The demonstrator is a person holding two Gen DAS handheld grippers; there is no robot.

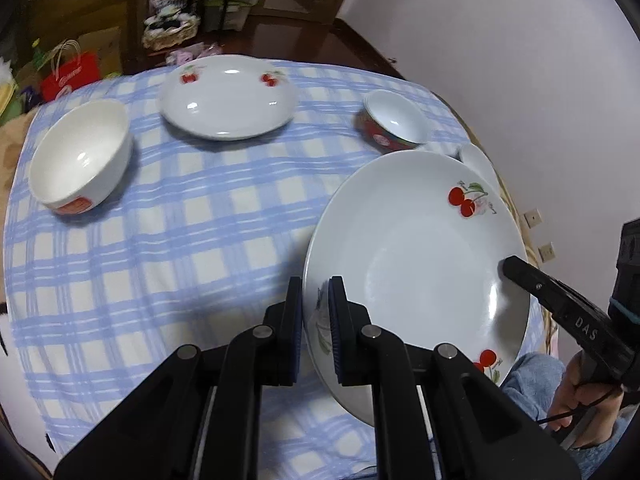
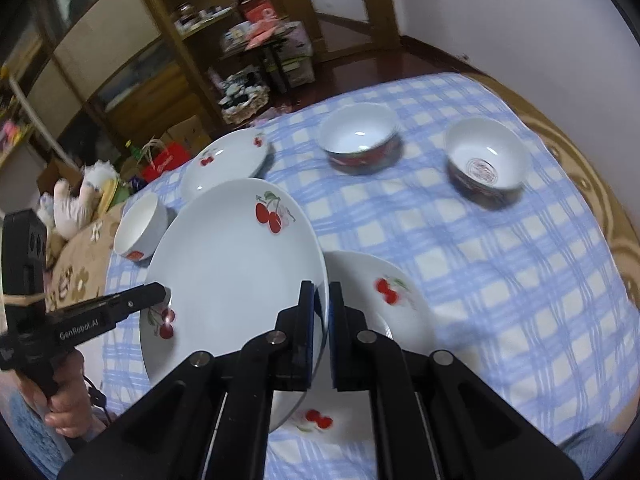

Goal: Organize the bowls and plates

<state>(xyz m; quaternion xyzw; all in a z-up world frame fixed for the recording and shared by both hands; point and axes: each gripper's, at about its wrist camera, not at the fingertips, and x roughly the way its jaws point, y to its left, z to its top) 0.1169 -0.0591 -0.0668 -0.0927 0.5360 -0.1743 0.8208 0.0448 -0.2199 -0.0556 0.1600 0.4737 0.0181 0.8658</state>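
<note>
A large white cherry plate (image 1: 416, 264) is held above the table by both grippers. My left gripper (image 1: 316, 300) is shut on its left rim; my right gripper (image 2: 322, 304) is shut on its right rim, and the plate shows in the right wrist view (image 2: 228, 264). Under it on the table lies a second cherry plate (image 2: 376, 300). A third cherry plate (image 1: 228, 98) lies at the far side. A white bowl (image 1: 80, 156) stands far left. A red-sided bowl (image 1: 394, 124) and a dark bowl (image 2: 486, 164) stand to the right.
The round table carries a blue checked cloth (image 1: 180, 240). A red paper bag (image 1: 70, 74) and a basket (image 1: 170, 34) stand on the floor beyond. A wooden cabinet (image 2: 132, 64) is at the back. A white wall (image 1: 500, 40) is to the right.
</note>
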